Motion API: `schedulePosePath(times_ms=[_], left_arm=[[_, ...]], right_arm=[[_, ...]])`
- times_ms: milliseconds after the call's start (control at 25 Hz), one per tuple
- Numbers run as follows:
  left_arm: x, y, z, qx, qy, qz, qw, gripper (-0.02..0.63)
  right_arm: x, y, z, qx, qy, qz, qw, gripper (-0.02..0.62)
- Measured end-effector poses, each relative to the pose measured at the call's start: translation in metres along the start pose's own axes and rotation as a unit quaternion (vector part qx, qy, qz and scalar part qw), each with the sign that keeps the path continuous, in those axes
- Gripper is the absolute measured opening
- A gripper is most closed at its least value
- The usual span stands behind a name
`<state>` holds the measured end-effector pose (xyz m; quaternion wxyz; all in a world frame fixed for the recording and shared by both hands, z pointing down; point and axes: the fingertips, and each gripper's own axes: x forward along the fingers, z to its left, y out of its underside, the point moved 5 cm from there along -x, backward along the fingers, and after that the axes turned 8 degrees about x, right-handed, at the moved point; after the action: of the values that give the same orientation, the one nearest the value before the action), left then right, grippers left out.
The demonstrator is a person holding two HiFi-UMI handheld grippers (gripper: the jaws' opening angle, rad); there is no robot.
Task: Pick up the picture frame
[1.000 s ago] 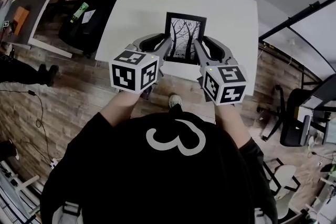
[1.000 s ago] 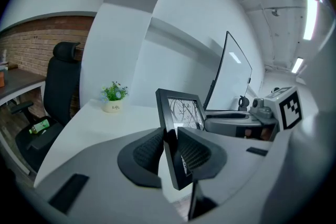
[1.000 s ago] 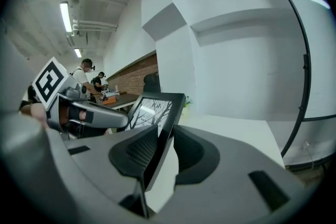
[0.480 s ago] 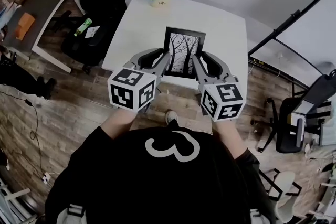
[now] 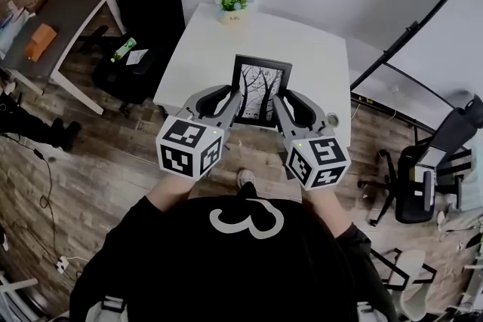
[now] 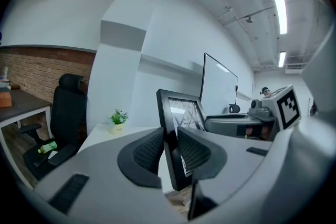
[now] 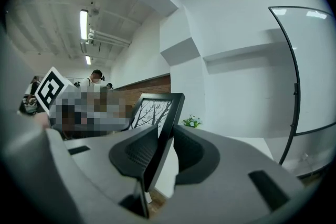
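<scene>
Clamping the picture frame (image 5: 260,87) by its sides with left gripper (image 5: 235,99) and right gripper (image 5: 278,99), apparently off the table (image 5: 204,56); aiming for level, matched raising.

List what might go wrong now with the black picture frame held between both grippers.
The left gripper and right gripper pinch only the thin side edges of the black picture frame; it may slip or pivot.
If the grippers twist unevenly, one grip could let go.
It hangs near the white table's front edge above the wooden floor; a drop could break it.
</scene>
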<state>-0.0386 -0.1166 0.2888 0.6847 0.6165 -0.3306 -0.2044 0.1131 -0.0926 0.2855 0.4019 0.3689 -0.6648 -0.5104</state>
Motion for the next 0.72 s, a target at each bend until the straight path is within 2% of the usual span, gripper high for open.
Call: schedulePosePath(times_ms=[720], left_arm=[[-0.014, 0.011, -0.020, 0.005, 0.003, 0.011, 0.9999, 0.089]], right_arm=[[-0.025, 0.013, 0.007, 0.012, 0.005, -0.007, 1.000, 0.097]])
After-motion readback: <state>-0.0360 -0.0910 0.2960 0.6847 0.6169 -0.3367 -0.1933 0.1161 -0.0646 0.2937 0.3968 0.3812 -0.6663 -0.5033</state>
